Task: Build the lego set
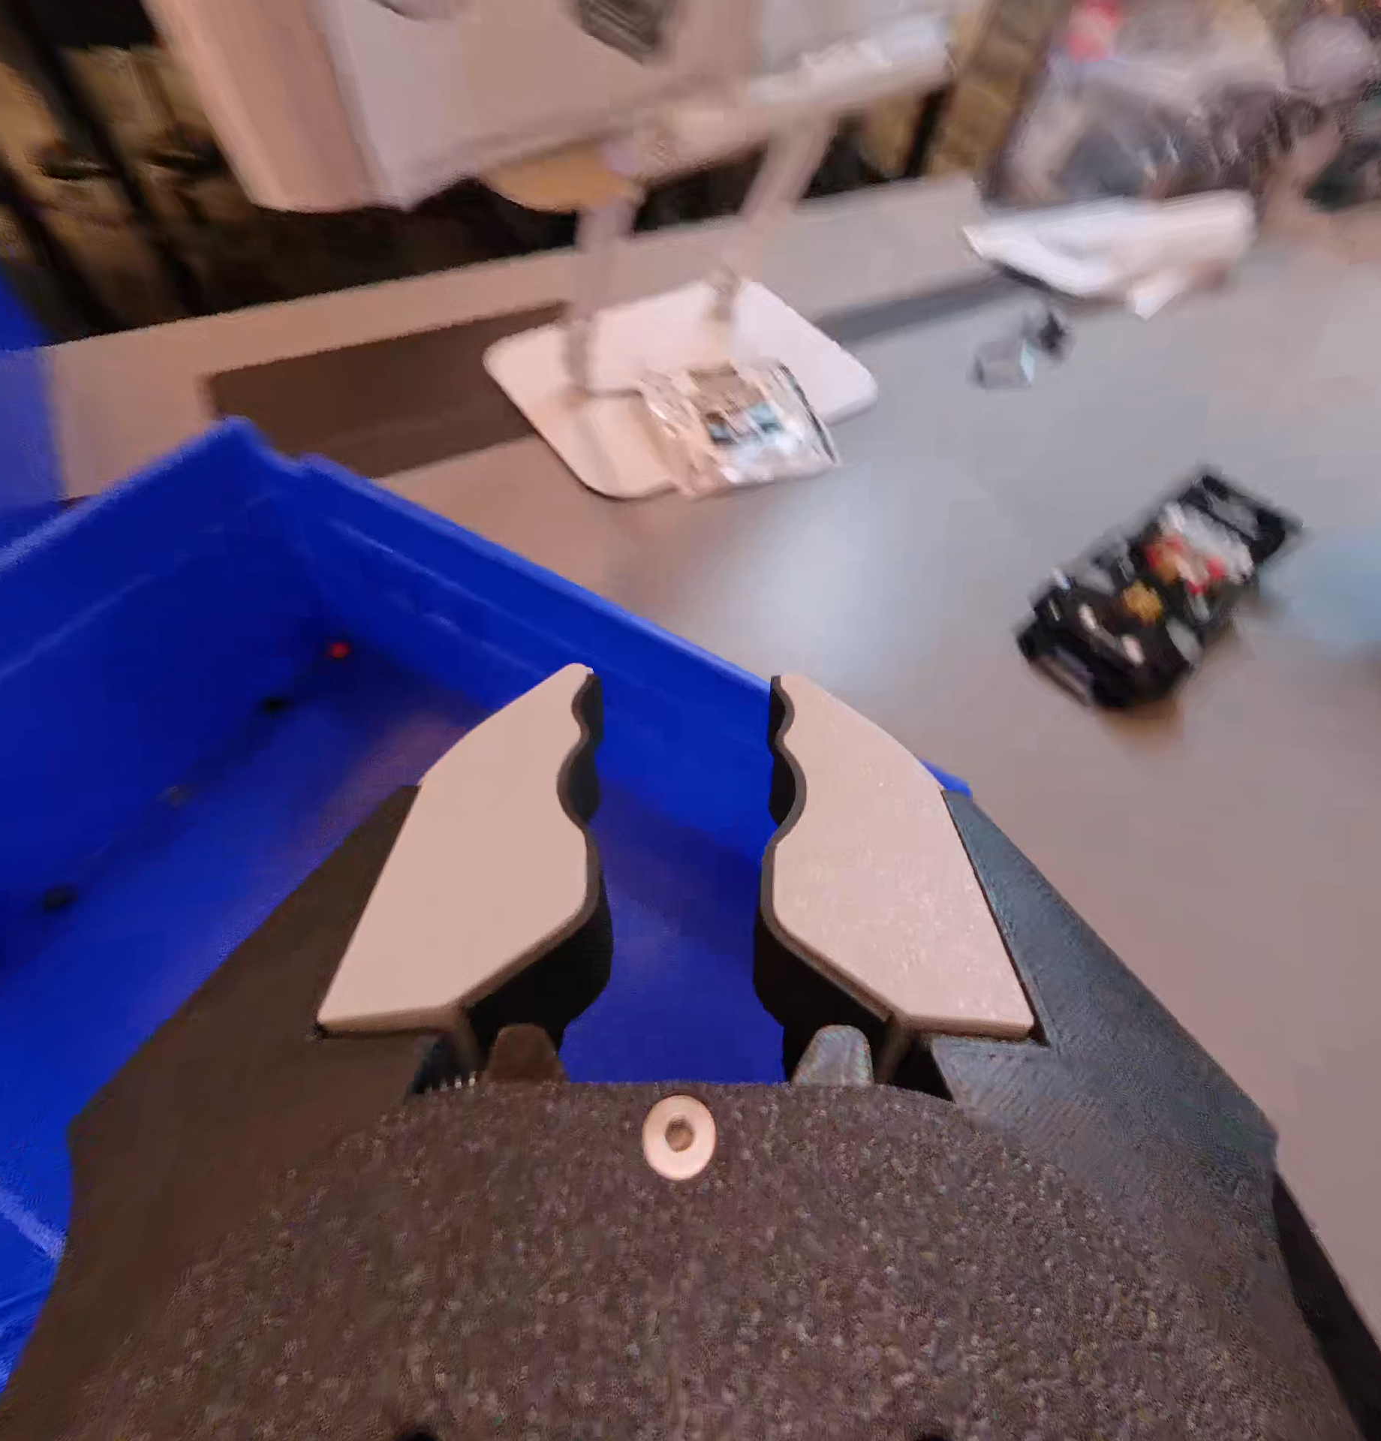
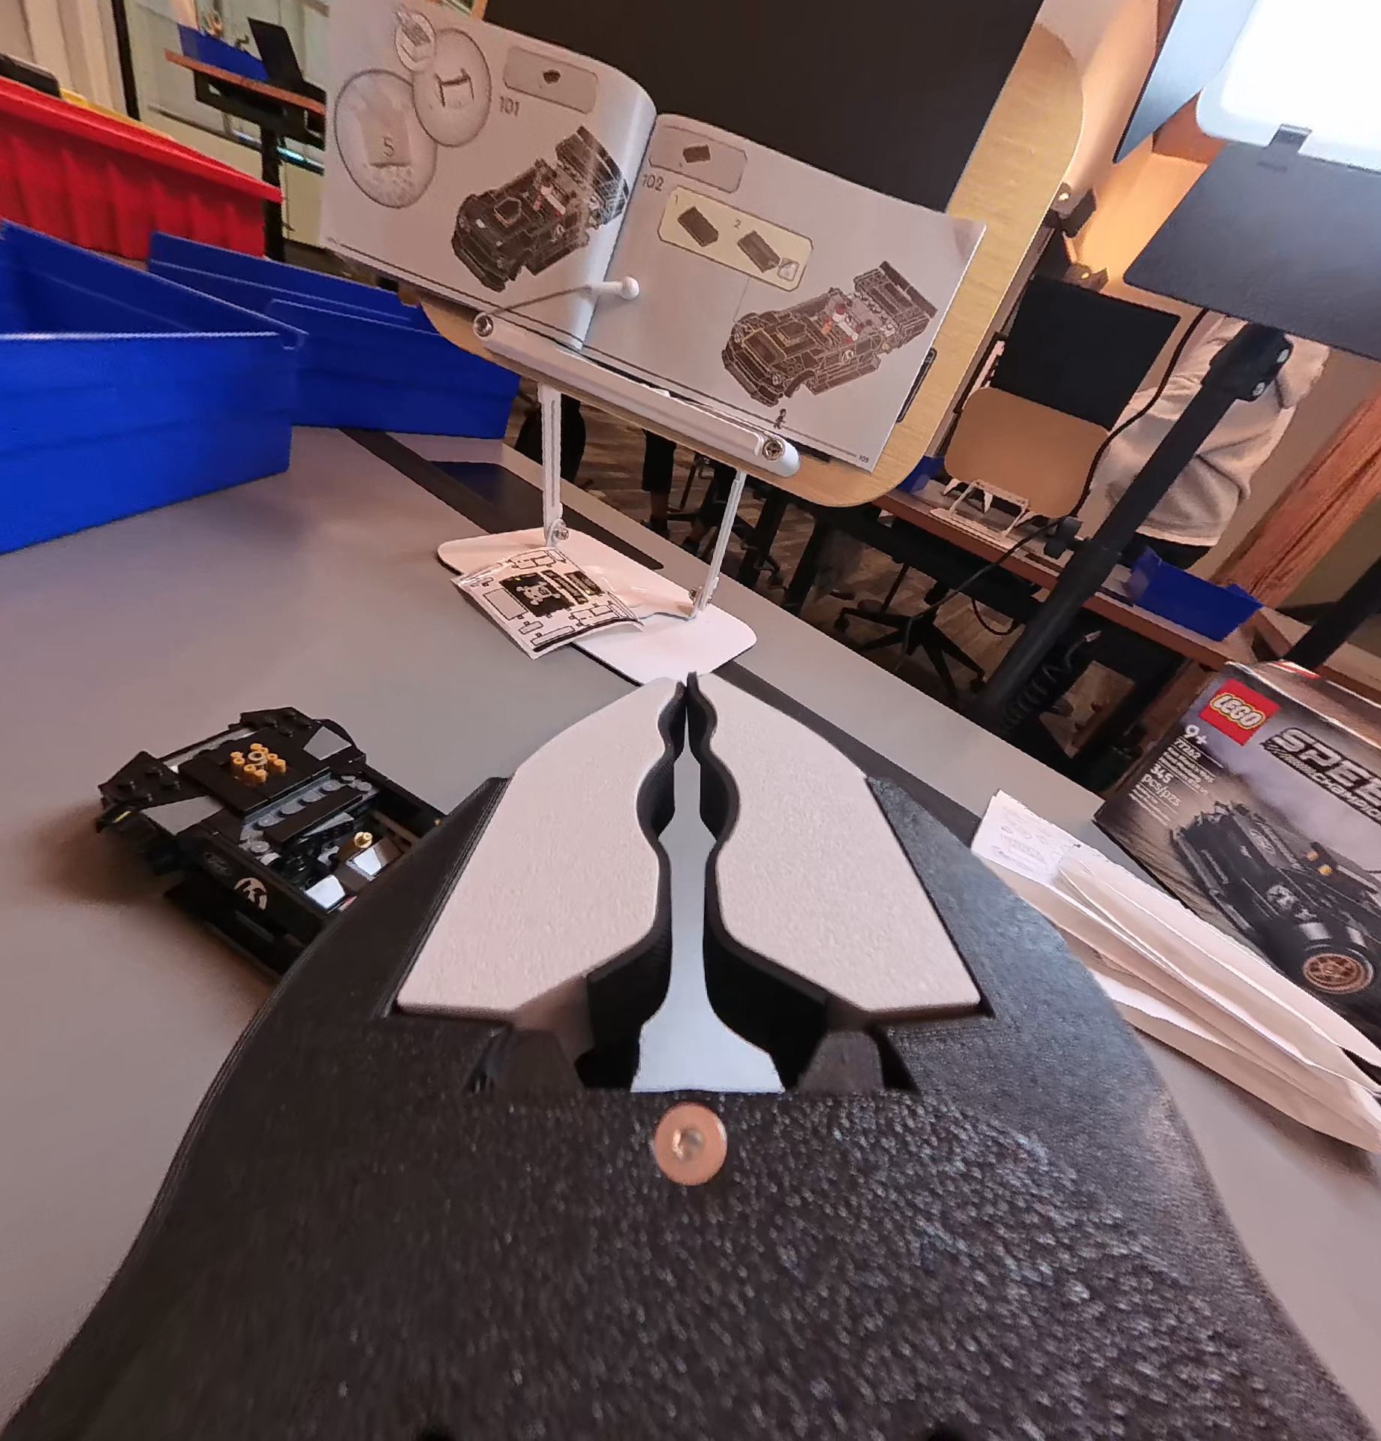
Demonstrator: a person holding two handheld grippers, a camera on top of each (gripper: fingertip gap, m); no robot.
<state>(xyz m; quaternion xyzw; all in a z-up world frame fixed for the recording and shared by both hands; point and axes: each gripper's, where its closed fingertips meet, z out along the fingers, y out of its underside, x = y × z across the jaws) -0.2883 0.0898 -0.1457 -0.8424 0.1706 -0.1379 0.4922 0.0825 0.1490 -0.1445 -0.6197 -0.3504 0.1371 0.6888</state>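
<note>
Half-built black lego car (image 2: 258,838) flat on grey table (image 2: 204,624), long axis diagonal in right wrist view, running from upper left toward lower right; which end is the nose, hard to say. Near end tucked behind right gripper's body. Sits left of right gripper (image 2: 691,690) and a bit nearer the camera than its tips. Right gripper fingers pressed nearly together, tips touching or almost, nothing pinched.

Car mostly black plates, grey studded strip across the middle, small cluster of tan pieces on top, white emblem on the side panel. Roof open, interior exposed.

In left wrist view same car (image 1: 1155,593) well apart to upper right of left gripper (image 1: 681,698), blurred, long axis diagonal lower left to upper right. Left gripper spread, empty, hanging over inside of blue bin (image 1: 204,702); few small dark bits and one red bit on bin floor, probably loose pieces.

Open instruction booklet (image 2: 633,257) on white stand (image 2: 656,624) beyond right gripper, set box (image 2: 1280,787) at right.
</note>
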